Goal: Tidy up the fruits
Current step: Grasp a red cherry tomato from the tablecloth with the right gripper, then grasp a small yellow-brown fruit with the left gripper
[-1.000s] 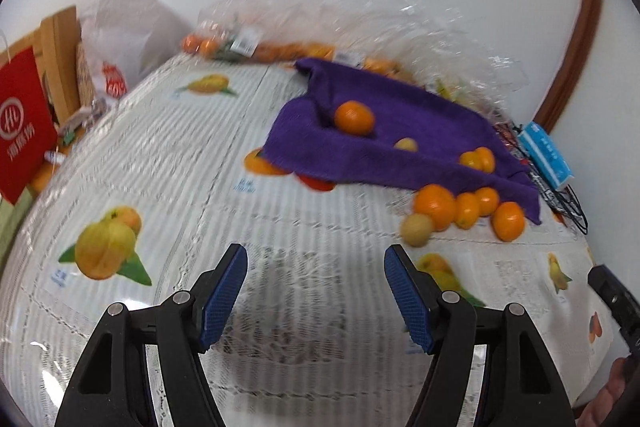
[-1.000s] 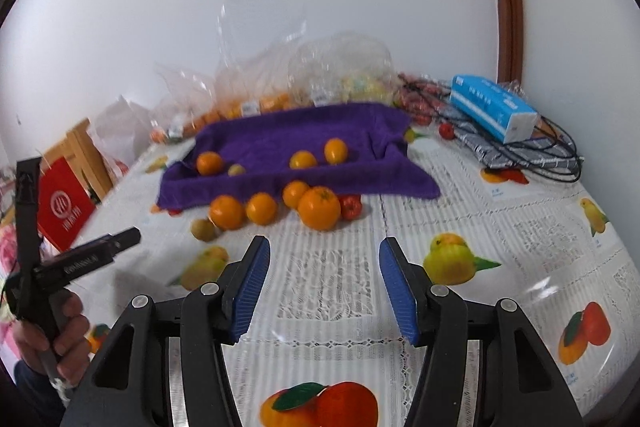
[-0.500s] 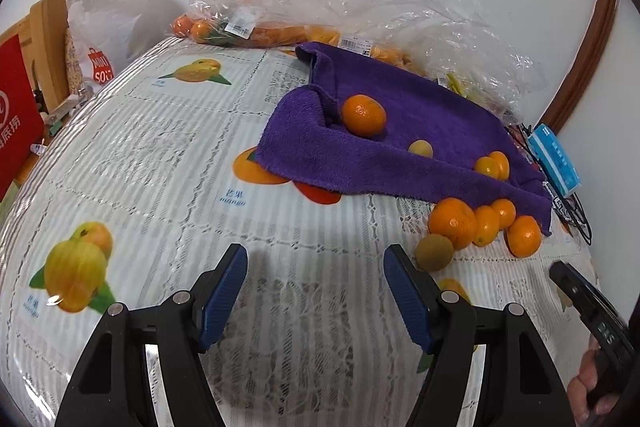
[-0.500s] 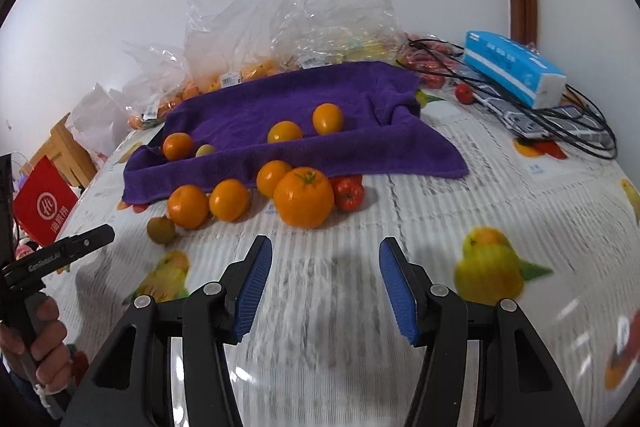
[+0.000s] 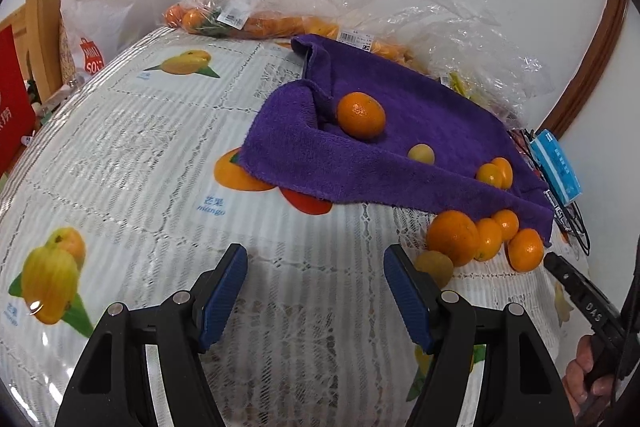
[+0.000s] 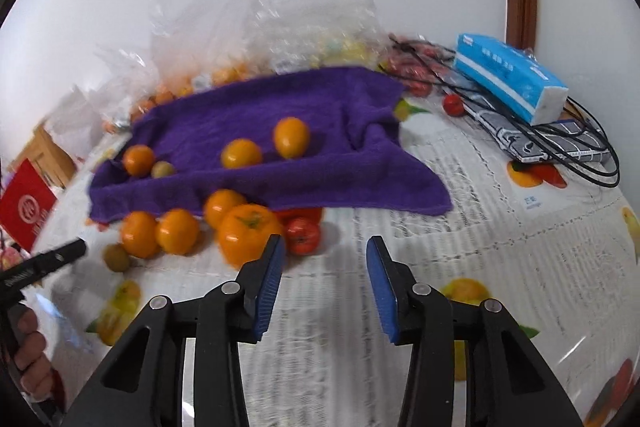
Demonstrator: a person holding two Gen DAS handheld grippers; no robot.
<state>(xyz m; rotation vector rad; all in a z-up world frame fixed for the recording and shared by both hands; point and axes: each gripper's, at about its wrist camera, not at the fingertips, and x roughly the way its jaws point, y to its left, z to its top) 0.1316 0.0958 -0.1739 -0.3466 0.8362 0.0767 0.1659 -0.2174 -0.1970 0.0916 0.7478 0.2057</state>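
Note:
A purple towel [image 5: 400,131] [image 6: 280,115] lies on the fruit-print tablecloth with an orange [image 5: 361,115] and several small yellow-orange fruits on it. A cluster of oranges [image 5: 454,237] [image 6: 248,233], a brownish small fruit [image 5: 434,265] [image 6: 117,257] and a red tomato [image 6: 303,235] sit at the towel's front edge. My left gripper [image 5: 316,291] is open and empty, just left of the brownish fruit. My right gripper [image 6: 324,283] is open and empty, just in front of the big orange and the tomato.
Clear plastic bags with oranges [image 5: 248,23] lie along the wall behind the towel. A blue tissue pack [image 6: 512,81] rests on black cables and a power strip [image 6: 560,143] at the right. A red bag [image 6: 24,207] and a wooden chair [image 5: 40,27] stand at the left.
Both grippers have moved forward toward the fruit cluster at the towel's edge. The fruits look larger and nearer. Both stay open and empty.

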